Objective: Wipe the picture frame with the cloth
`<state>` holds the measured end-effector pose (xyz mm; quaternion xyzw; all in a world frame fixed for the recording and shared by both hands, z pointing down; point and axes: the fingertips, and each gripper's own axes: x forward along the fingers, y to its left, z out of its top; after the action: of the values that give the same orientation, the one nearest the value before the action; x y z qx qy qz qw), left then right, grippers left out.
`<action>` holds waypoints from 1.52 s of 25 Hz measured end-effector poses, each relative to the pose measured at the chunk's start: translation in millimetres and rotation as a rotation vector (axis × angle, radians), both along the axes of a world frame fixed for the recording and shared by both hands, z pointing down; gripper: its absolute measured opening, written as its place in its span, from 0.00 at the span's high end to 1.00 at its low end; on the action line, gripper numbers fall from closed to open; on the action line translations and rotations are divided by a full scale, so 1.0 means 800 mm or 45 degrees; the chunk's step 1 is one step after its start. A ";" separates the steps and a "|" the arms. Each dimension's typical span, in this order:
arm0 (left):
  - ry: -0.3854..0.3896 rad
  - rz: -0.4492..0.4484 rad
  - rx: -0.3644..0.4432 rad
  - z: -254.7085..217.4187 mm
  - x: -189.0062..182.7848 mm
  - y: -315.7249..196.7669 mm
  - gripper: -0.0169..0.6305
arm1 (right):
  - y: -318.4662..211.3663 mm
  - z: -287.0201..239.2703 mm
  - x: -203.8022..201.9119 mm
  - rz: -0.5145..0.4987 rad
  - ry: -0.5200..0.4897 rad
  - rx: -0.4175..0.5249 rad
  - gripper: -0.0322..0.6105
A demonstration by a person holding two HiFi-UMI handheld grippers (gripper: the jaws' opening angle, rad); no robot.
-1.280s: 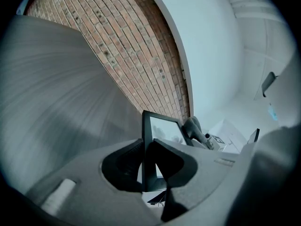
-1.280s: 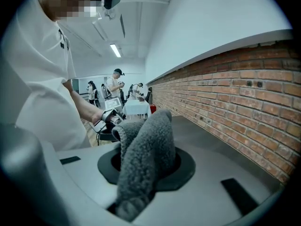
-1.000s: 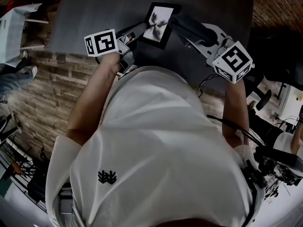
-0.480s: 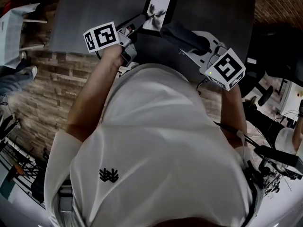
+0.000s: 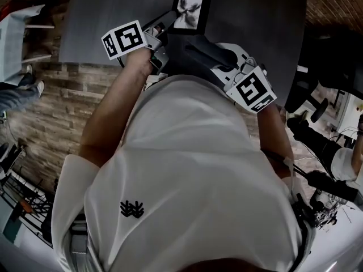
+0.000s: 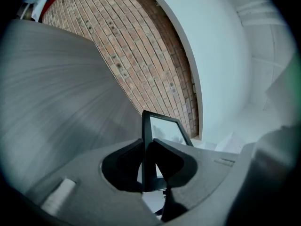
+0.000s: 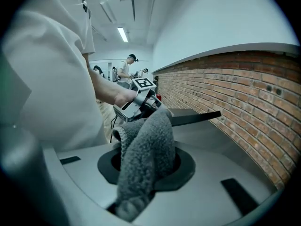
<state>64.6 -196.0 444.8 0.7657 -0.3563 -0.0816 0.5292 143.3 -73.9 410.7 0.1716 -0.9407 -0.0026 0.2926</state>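
The left hand-held gripper [image 6: 148,166] is clamped on the frame [image 6: 162,131], its jaws pinching the black border on one side, so the frame stands up out of them with its glass turned toward the person. The right hand-held gripper [image 7: 146,166] is clenched on the cloth [image 7: 146,145], a grey fleecy wad that bulges up from between the jaws and also hangs out below them. From above, the frame sits over the grey tabletop [image 5: 113,16], lifted clear of it, with a dark flower-like print on a pale ground showing behind the glass. The right hand-held gripper reaches in from the lower right, its tip just beneath the frame's bottom edge (whether the cloth actually touches the frame I cannot tell from here). In the right gripper view the frame reads as a thin dark slab running out past the top of the cloth. Each marker cube [image 5: 125,38] rides back near a wrist. A brick wall [image 6: 141,46] runs beyond the tabletop, and the person's white shirt [image 5: 187,169] fills the foreground.
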 end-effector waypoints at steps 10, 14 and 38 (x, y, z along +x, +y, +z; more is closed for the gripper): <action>0.073 0.011 -0.018 -0.018 0.012 -0.004 0.86 | -0.016 0.033 -0.037 -0.006 0.020 -0.059 0.81; 0.016 0.032 0.029 -0.020 0.001 -0.007 0.86 | -0.016 0.046 -0.027 -0.007 0.066 -0.096 0.81; -0.052 0.177 0.074 0.008 -0.099 0.032 0.86 | -0.071 -0.043 -0.057 0.304 -0.176 -0.077 0.81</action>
<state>-14.9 -170.7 451.4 0.8052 -0.3104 -0.0392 0.5037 97.4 -131.0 376.6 0.2732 -0.9312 0.0724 0.2302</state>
